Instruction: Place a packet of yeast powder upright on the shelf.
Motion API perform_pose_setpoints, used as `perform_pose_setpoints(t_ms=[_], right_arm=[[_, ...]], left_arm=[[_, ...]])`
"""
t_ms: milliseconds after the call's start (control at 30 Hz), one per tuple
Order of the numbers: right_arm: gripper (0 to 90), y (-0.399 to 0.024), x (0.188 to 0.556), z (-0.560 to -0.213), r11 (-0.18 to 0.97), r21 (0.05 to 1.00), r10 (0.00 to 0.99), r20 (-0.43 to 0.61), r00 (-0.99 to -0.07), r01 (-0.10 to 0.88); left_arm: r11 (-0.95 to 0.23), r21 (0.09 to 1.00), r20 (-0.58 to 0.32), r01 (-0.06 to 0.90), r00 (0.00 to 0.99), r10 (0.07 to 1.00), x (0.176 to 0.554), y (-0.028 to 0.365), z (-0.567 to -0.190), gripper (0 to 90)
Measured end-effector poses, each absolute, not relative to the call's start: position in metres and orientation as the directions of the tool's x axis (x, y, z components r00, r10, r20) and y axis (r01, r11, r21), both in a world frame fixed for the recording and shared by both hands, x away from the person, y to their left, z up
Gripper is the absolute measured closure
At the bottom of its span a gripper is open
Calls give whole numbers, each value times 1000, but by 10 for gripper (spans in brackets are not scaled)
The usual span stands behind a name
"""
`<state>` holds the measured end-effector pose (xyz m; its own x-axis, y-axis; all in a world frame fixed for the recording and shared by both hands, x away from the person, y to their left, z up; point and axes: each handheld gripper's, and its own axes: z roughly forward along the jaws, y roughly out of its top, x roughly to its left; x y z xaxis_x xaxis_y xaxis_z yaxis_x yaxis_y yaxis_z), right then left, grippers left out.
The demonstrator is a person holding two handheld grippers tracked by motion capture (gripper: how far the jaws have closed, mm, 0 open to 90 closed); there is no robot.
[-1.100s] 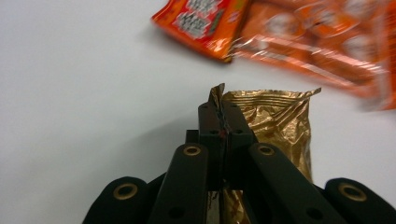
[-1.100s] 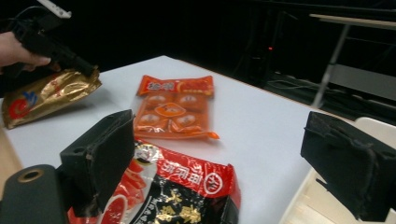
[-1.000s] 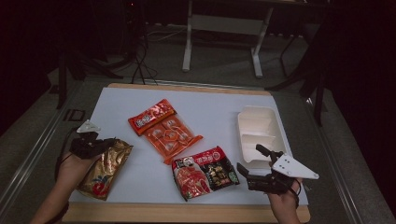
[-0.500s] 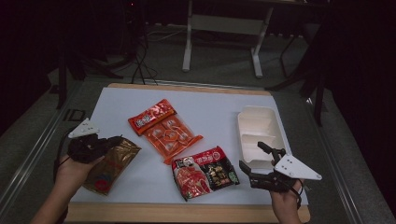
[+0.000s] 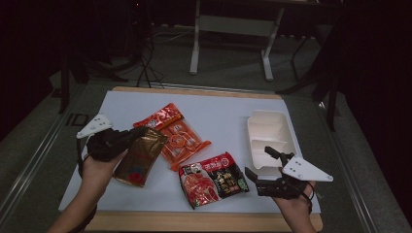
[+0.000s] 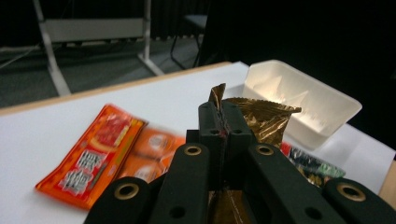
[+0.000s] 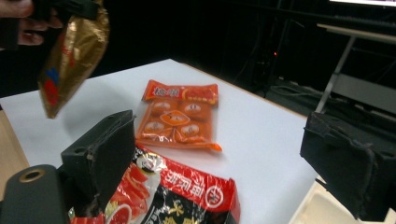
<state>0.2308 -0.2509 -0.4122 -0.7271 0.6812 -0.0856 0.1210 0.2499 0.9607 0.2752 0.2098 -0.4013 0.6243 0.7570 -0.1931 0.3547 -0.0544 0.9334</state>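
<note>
My left gripper (image 5: 138, 133) is shut on the top edge of a gold-brown snack packet (image 5: 141, 158), which hangs off the white table (image 5: 223, 107) at the left. In the left gripper view the jaws (image 6: 223, 111) pinch the crinkled foil packet (image 6: 264, 119). The packet (image 7: 70, 56) also dangles at the upper left of the right gripper view. My right gripper (image 5: 257, 161) is open near the front right, just right of a red-and-black noodle packet (image 5: 214, 178). Its jaws (image 7: 219, 126) stand wide apart, with nothing gripped, above the noodle packet (image 7: 187, 191).
An orange-red sachet pack (image 5: 172, 136) lies mid-table, and it appears in both gripper views (image 6: 102, 149) (image 7: 180, 116). An empty white two-compartment tray (image 5: 250, 138) sits at the right, beyond my right gripper; its wall (image 6: 322, 126) shows ahead of the left jaws. Dark floor and metal stands surround the table.
The left gripper has risen and shifted toward the table's middle, lifting the gold packet off the surface. The right gripper has stayed about where it was.
</note>
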Motion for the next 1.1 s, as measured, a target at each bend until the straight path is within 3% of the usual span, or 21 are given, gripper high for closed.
perform_pose_setpoints(t_ms=[467,1100], right_arm=[[143,-231,242,-373,242,969,645,-117,-755,56],[228,-204,270,-375,270,957,580,-73,-812,107]], left_arm=[[-10,953,-220,303,715,664,296,145,-394,895],[112,966,-251,235,734,630,302,90,-410,893]])
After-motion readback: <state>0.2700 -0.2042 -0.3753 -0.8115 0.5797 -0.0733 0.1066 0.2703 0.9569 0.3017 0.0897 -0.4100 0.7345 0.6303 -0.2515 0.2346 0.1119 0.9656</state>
